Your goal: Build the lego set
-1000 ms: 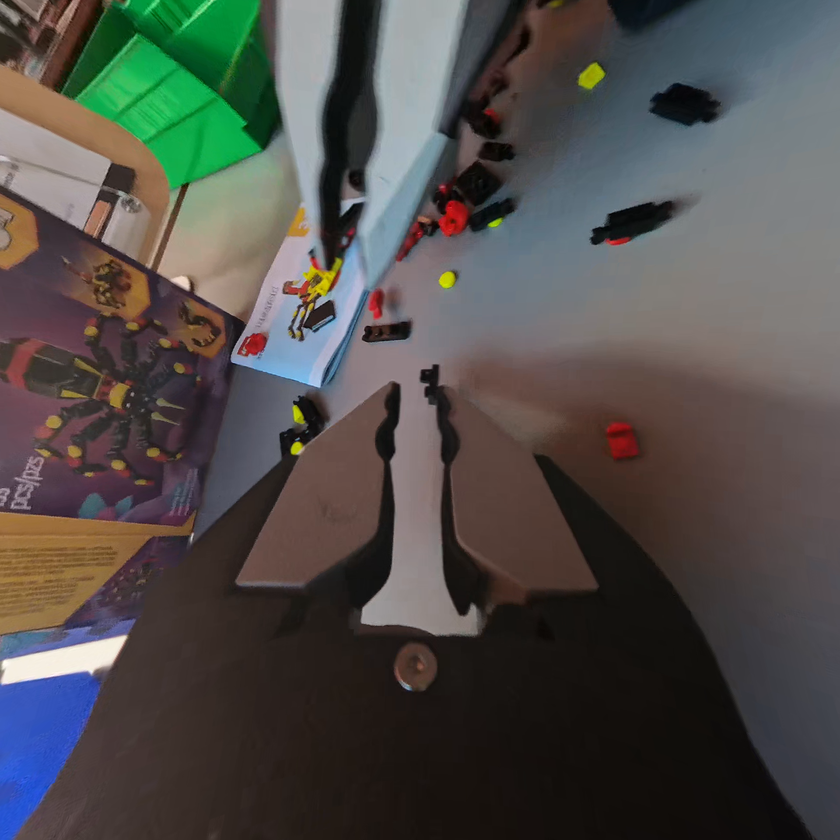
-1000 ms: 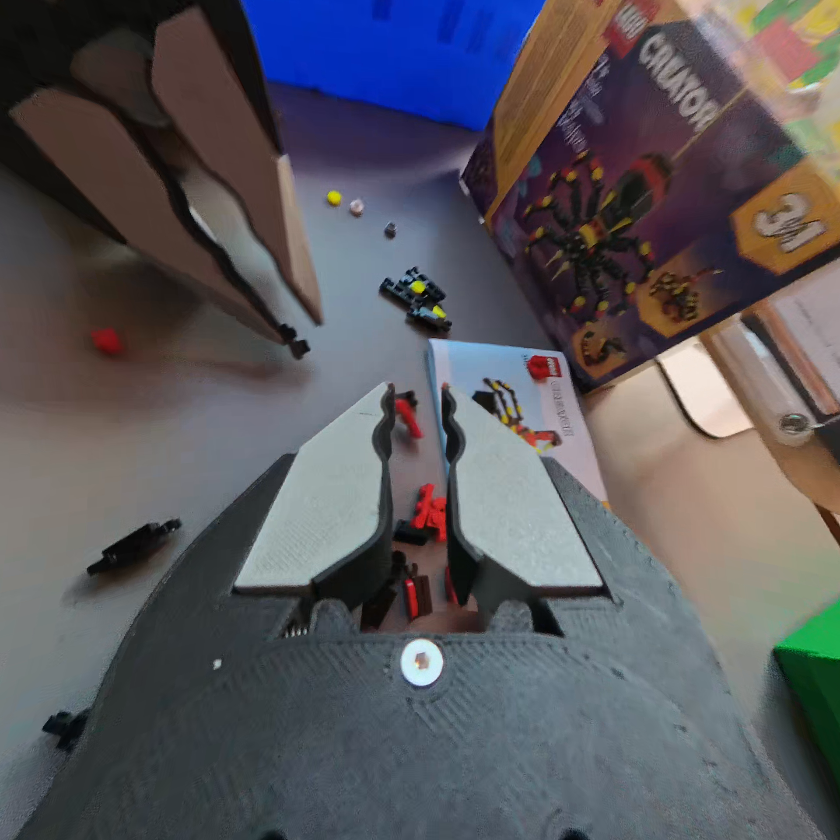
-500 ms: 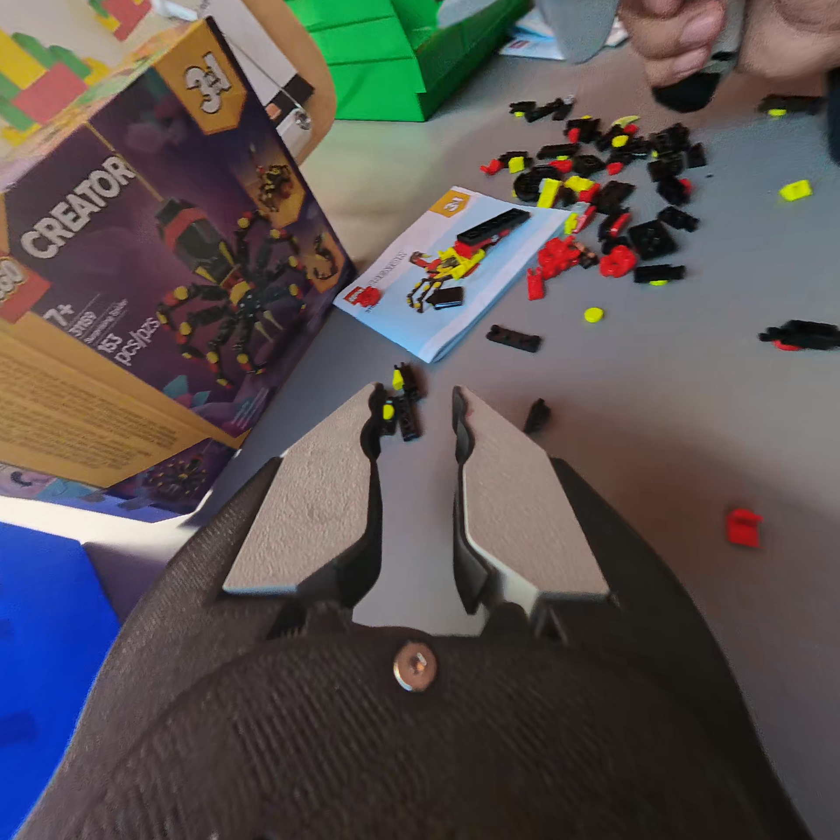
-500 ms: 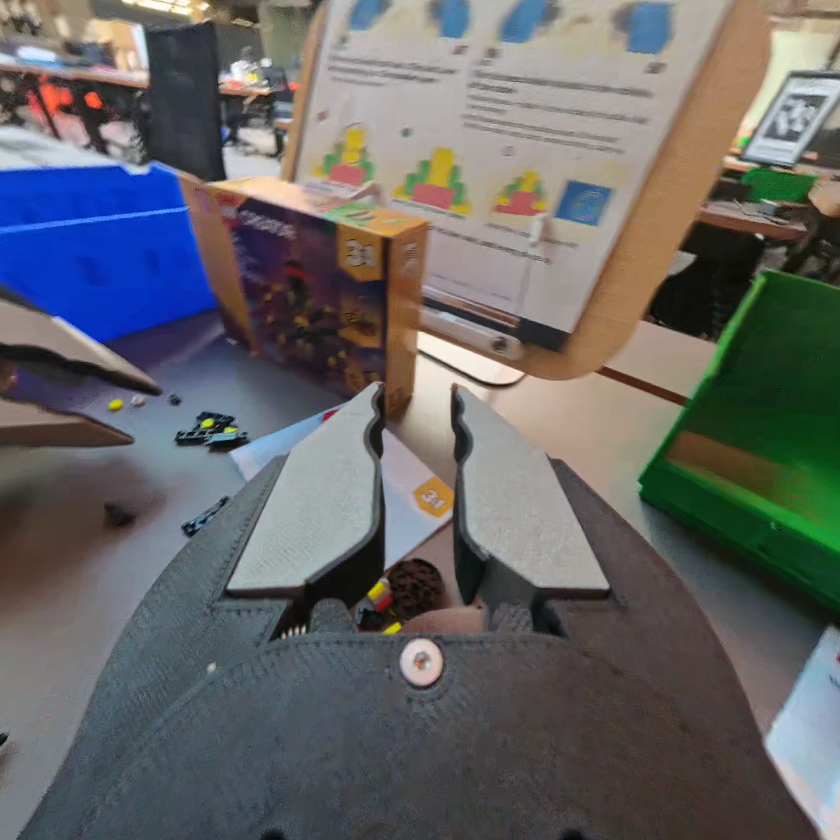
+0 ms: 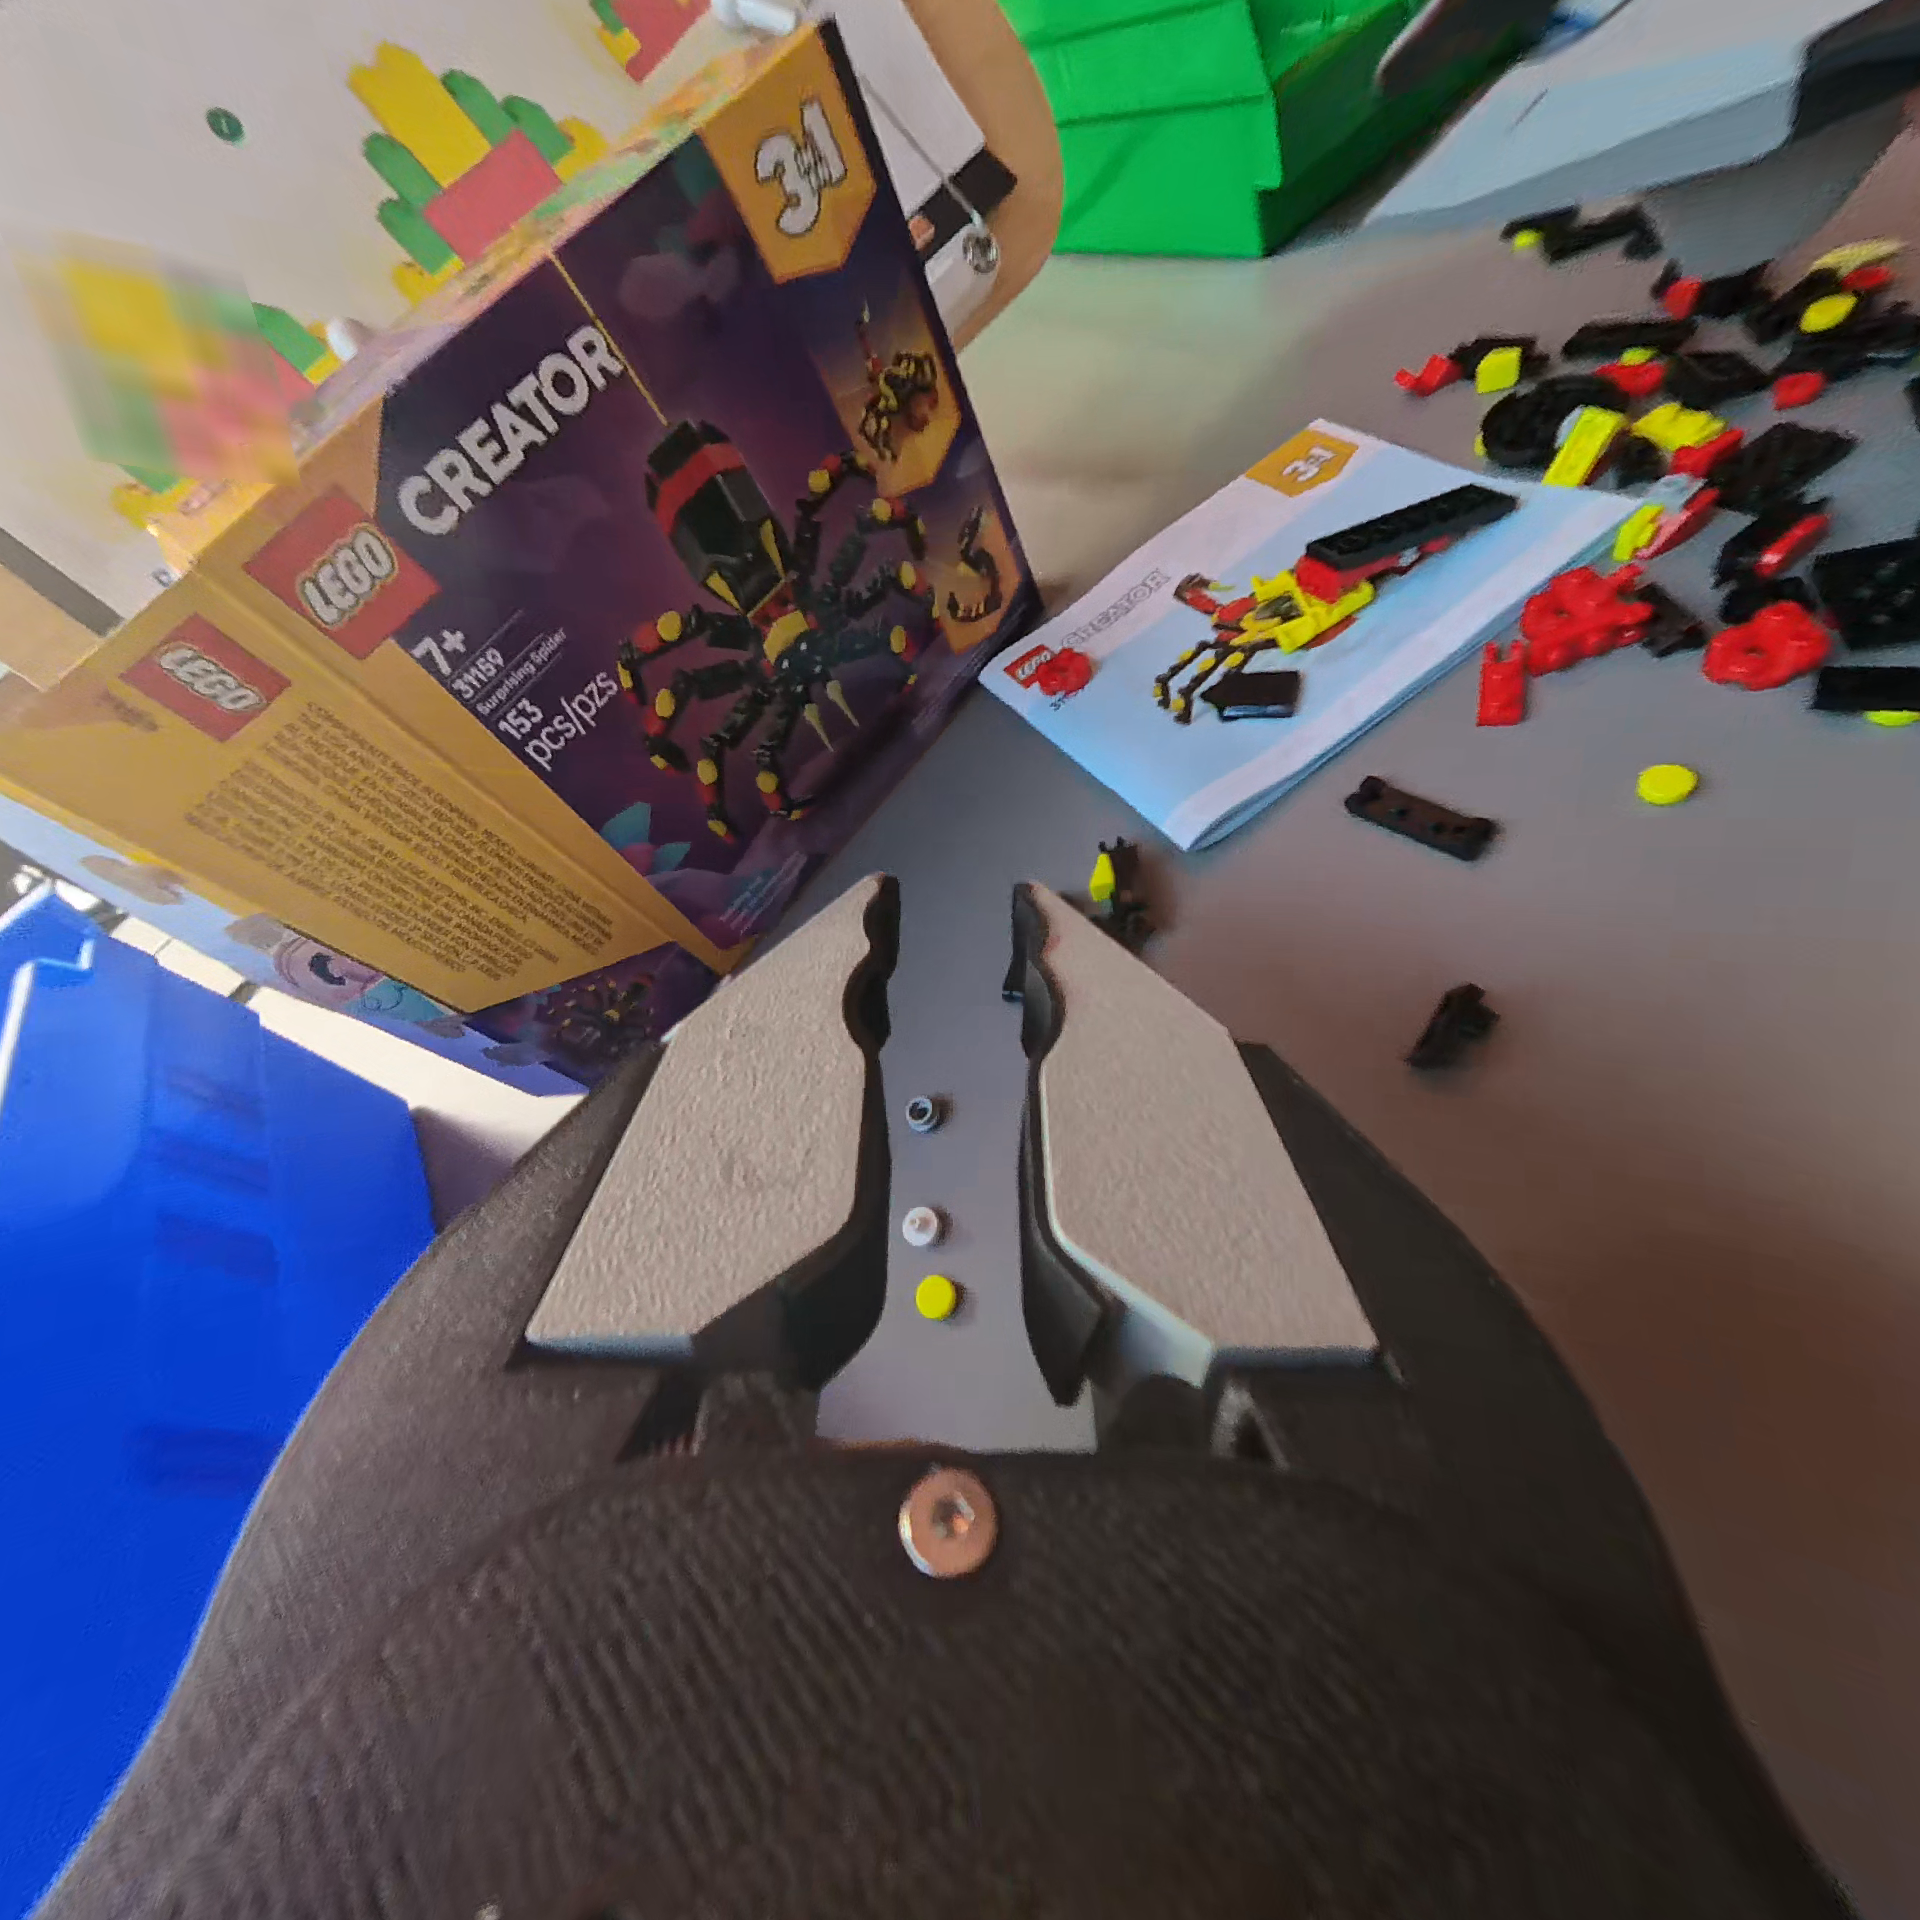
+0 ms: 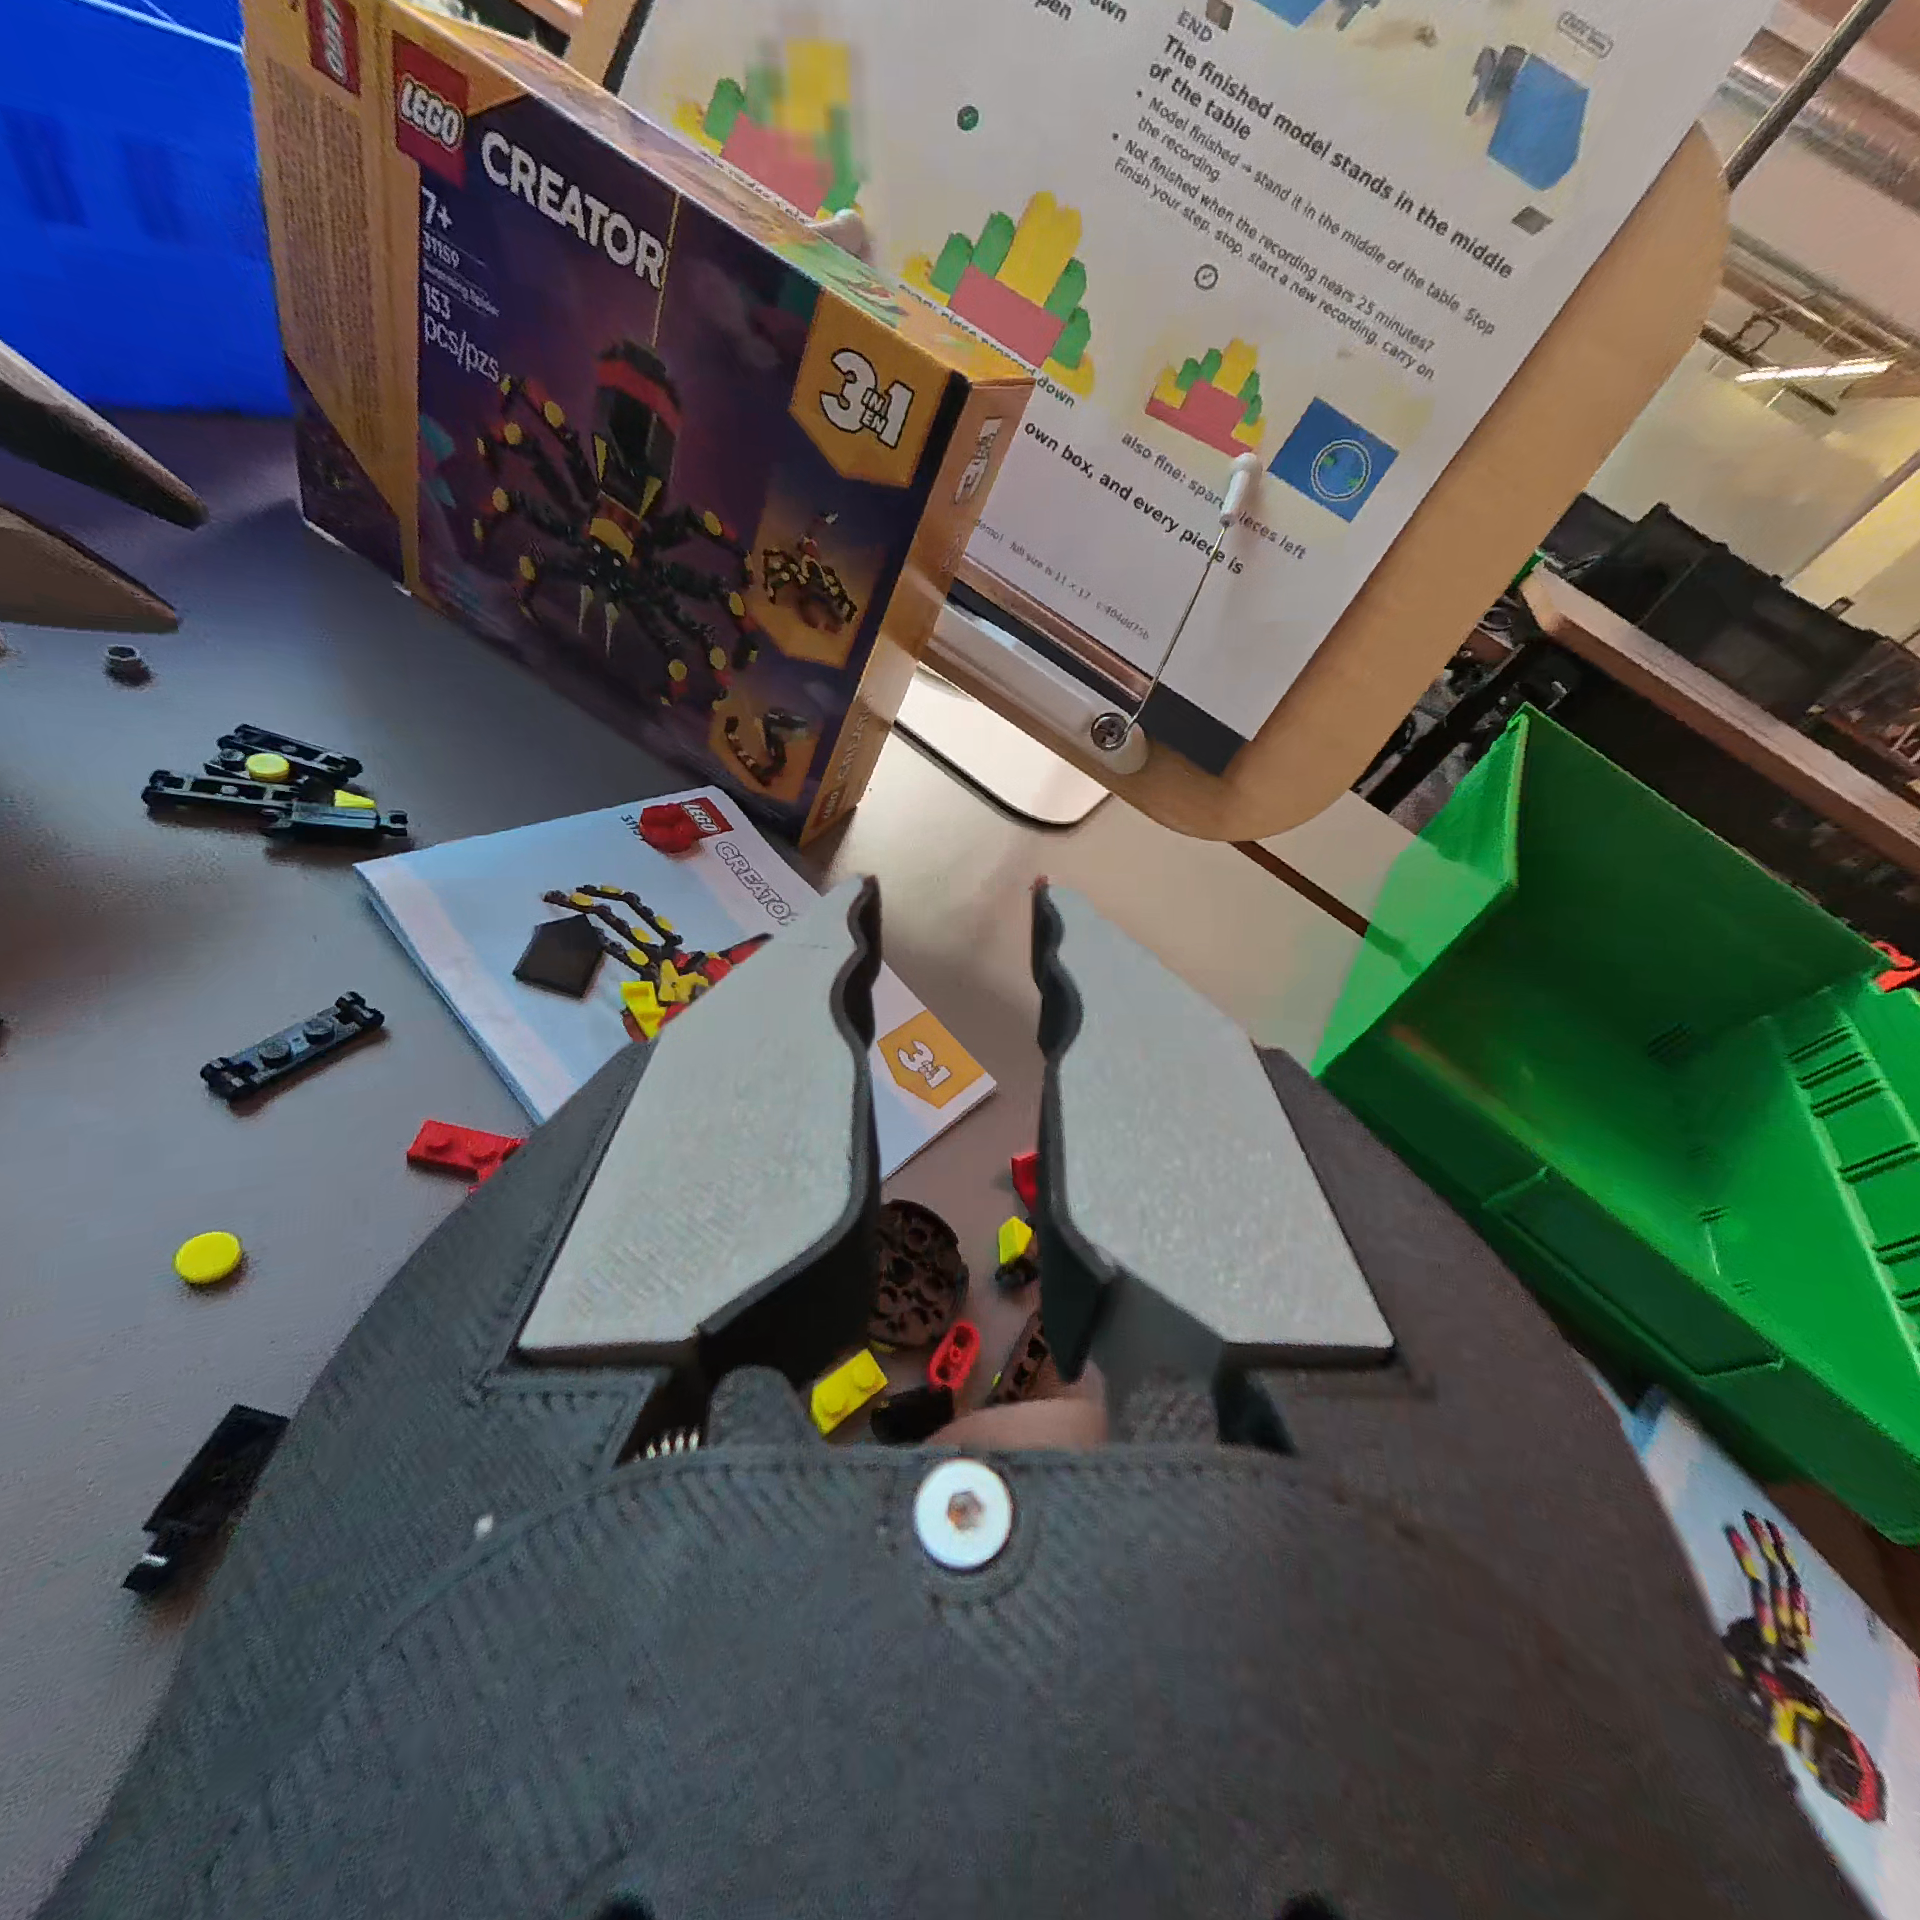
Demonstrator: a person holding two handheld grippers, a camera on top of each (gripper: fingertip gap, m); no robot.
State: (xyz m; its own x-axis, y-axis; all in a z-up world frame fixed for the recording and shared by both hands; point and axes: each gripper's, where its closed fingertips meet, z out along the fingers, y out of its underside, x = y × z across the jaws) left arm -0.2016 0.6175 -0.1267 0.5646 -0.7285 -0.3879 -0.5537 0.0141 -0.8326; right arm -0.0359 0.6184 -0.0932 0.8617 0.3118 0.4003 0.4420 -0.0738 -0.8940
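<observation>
My left gripper (image 5: 951,935) is open and empty, low over the grey table. Three small round studs, grey (image 5: 923,1112), whitish (image 5: 921,1226) and yellow (image 5: 935,1297), lie on the table between its fingers. A small black-and-yellow assembly (image 5: 1117,894) lies just right of its tips, and shows again in the right wrist view (image 6: 270,790). A small black piece (image 5: 1449,1023) lies farther right. My right gripper (image 6: 951,935) is open and empty above a pile of loose bricks (image 6: 914,1268), pointing over the instruction booklet (image 6: 582,925). The left gripper's fingers (image 6: 73,499) show at the left edge.
The set's box (image 5: 623,571) stands upright left of the booklet (image 5: 1299,623). A pile of black, red and yellow bricks (image 5: 1714,468) lies at the right. A black plate (image 6: 291,1044), red plate (image 6: 457,1148) and yellow tile (image 6: 208,1257) lie loose. Green bin (image 6: 1662,1091), blue bin (image 5: 156,1247), instruction board (image 6: 1247,312). My right fingertips sit around 15 cm from my left ones. From my left tips it is roughly 8 cm to the small black piece (image 5: 1449,1023); from my right, 15 cm.
My left gripper let go of the small black piece, which now lies on the table, and drew back left. My right gripper tilted up from the pile toward the box and opened wider.
</observation>
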